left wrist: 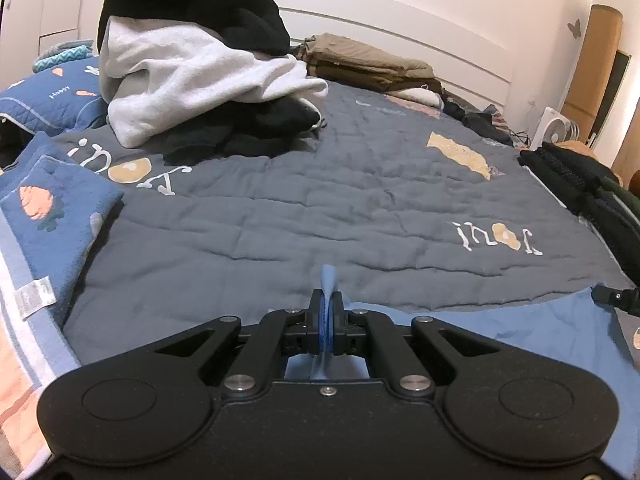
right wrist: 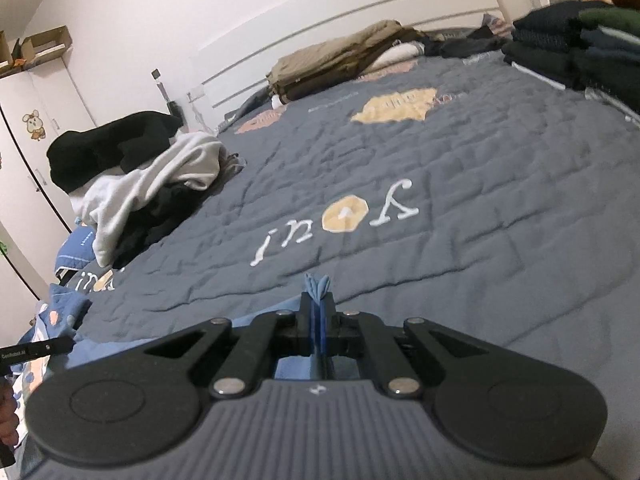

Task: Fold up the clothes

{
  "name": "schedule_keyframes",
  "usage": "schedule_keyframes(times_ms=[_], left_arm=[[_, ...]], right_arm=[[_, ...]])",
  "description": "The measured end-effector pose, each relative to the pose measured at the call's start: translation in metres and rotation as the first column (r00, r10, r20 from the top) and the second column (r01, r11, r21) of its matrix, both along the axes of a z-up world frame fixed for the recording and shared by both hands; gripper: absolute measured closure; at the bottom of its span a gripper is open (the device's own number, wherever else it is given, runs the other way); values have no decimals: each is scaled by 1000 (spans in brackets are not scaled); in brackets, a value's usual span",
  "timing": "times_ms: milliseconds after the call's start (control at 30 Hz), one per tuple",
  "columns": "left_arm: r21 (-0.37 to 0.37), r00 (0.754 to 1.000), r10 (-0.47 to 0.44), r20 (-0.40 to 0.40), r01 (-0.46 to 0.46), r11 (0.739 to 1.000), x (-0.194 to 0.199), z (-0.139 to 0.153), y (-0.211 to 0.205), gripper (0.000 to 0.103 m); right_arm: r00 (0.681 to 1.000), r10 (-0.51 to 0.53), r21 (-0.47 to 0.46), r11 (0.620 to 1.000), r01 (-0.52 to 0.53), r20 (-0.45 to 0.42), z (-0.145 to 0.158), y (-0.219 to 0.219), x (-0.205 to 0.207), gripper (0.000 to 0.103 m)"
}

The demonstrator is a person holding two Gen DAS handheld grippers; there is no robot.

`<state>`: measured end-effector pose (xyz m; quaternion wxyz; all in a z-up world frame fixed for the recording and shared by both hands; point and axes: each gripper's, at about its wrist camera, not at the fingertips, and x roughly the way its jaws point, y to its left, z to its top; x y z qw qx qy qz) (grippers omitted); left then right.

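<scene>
A light blue garment [left wrist: 532, 332] is being gripped by both tools at once, low over the near edge of a bed covered by a grey quilt [left wrist: 320, 184]. The left tool [left wrist: 327, 312] is clenched on a pinch of the blue cloth, a small tuft of which is being squeezed up between its fingers. The right tool [right wrist: 317, 304] is clenched in the same way, with bunched blue folds being pushed out past its fingertips. In the left wrist view the rest of the garment is being spread flat over the quilt toward the right, where the tip of the other tool is showing at the frame's edge.

Farther up the bed, an unfolded heap of black and white clothes [left wrist: 192, 64] is lying to the left. Folded olive and brown clothes [left wrist: 372, 66] are stacked near the white headboard [left wrist: 400, 36]. A pile of dark folded clothes [right wrist: 572, 48] is sitting at the right edge of the bed. A blue patterned pillow [left wrist: 52, 204] is lying at the left, beside the quilt.
</scene>
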<state>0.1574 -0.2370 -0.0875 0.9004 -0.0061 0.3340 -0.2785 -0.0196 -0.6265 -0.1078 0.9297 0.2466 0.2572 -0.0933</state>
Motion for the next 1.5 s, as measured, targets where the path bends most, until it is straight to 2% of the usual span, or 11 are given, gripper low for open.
schedule_keyframes(times_ms=[133, 233, 300, 433, 600, 700, 867, 1100, 1200, 1333, 1500], left_arm=[[43, 1000, 16, -27, -15, 999, 4, -14, -3, 101], [74, 998, 29, -47, -26, 997, 7, -25, -6, 95], [82, 997, 59, -41, -55, 995, 6, -21, 0, 90], [42, 994, 111, 8, -111, 993, -3, 1, 21, 90], [-33, 992, 125, -20, -125, 992, -30, 22, 41, 88], [-66, 994, 104, -31, -106, 992, -52, 34, 43, 79], [-142, 997, 45, -64, -54, 988, -99, 43, 45, 70], [-248, 975, 74, -208, -126, 961, -139, 24, 75, 61], [-301, 959, 111, -260, -190, 935, -149, 16, 94, 53], [-362, 933, 144, -329, -266, 893, -158, 6, 114, 48], [-373, 902, 160, -400, -320, 871, -167, -10, 120, 43]], right_arm=[[997, 9, 1, 1000, -9, -74, -23, -4, 7, 101], [996, 3, 4, 1000, -2, -84, -31, -5, 7, 98], [998, -5, -9, 1000, 5, -60, -22, -5, 4, 97], [1000, -11, -46, 999, 11, -1, 9, -3, -8, 93], [999, -38, -45, 998, 39, 30, 42, 5, -37, 89], [997, -66, 11, 998, 65, 43, 48, 13, -63, 84], [999, -29, 67, 997, 28, 26, 48, 41, -98, 78], [1000, -6, 186, 983, 1, 28, 40, 77, -139, 76], [999, -43, 299, 954, 31, 33, 30, 83, -158, 75], [996, -95, 435, 897, 84, 2, 16, 88, -175, 75], [991, -136, 534, 837, 115, 0, 2, 102, -191, 75]])
